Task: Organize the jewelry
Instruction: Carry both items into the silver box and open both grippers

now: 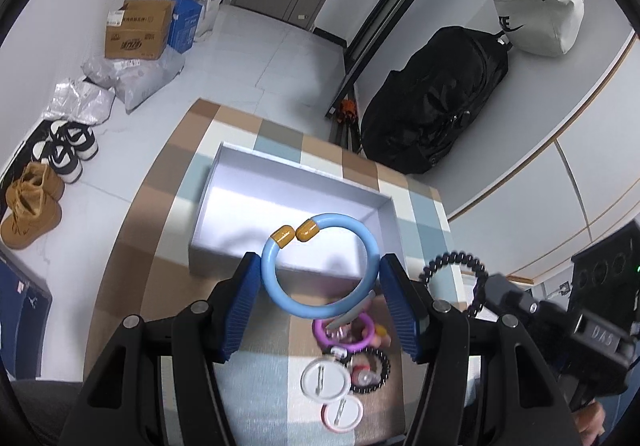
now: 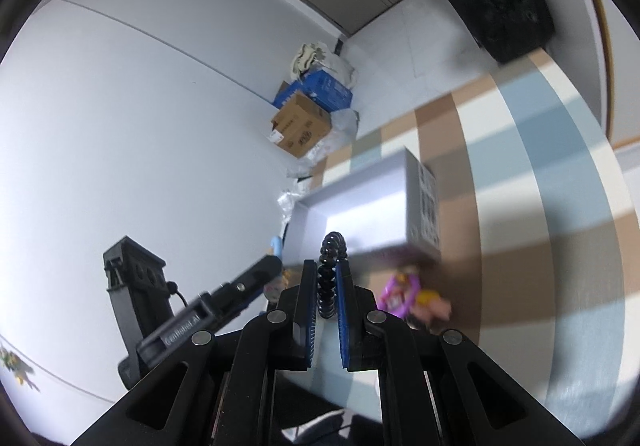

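In the left wrist view my left gripper (image 1: 320, 278) is shut on a light blue bangle (image 1: 362, 238) with two gold caps, held above the near edge of an open white box (image 1: 288, 181). My right gripper (image 2: 325, 278) is shut on a black beaded bracelet (image 2: 328, 278), which also shows in the left wrist view (image 1: 460, 270), raised at the right of the box (image 2: 360, 201). Under the left gripper lie a purple ring (image 1: 344, 330), a black bead bracelet (image 1: 378, 370) and two round white badges (image 1: 324, 380).
The box stands on a checked brown, blue and cream cloth (image 1: 168, 213). On the floor are shoes (image 1: 32, 201), cardboard boxes (image 1: 136, 29) and plastic bags. A black backpack (image 1: 432, 97) and a white bag (image 1: 536, 5) are at the right.
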